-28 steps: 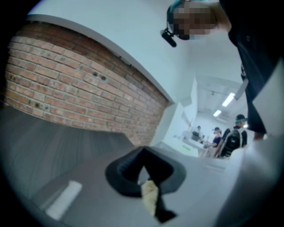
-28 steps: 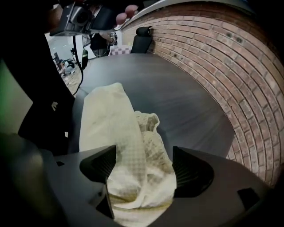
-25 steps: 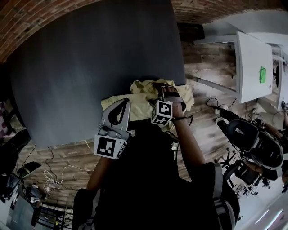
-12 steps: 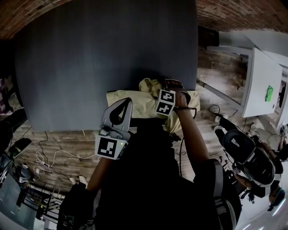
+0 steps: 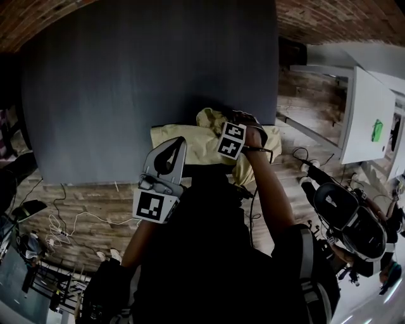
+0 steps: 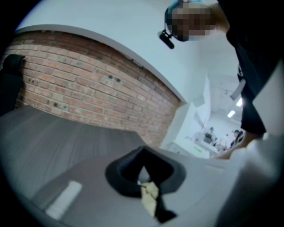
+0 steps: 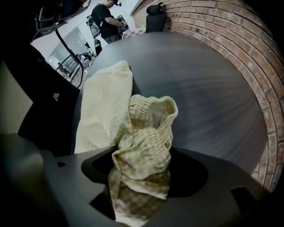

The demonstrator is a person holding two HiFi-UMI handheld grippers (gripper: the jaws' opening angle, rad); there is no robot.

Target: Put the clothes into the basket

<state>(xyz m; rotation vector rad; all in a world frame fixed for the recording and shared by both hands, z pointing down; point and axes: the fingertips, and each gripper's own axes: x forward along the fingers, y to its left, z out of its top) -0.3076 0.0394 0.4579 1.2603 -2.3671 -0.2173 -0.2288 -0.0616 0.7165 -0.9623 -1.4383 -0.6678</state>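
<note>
A pale yellow garment lies at the near edge of the dark grey table, partly over the edge. My right gripper is shut on a bunched part of it. In the right gripper view the checked, ribbed cloth rises out from between the jaws of the right gripper, and the rest lies flat on the table behind. My left gripper hangs just in front of the garment's near edge, jaws together and holding nothing. Its own view tilts up at a brick wall, left gripper. No basket is in view.
A white table with a small green object stands at the right. A black office chair is on the wooden floor at the lower right. Cables lie on the floor at the left. A brick wall runs behind the table.
The head view has swung to the right. My right gripper has kept its hold and gathered the garment into a tighter bunch near the table's edge. The left gripper has hardly moved.
</note>
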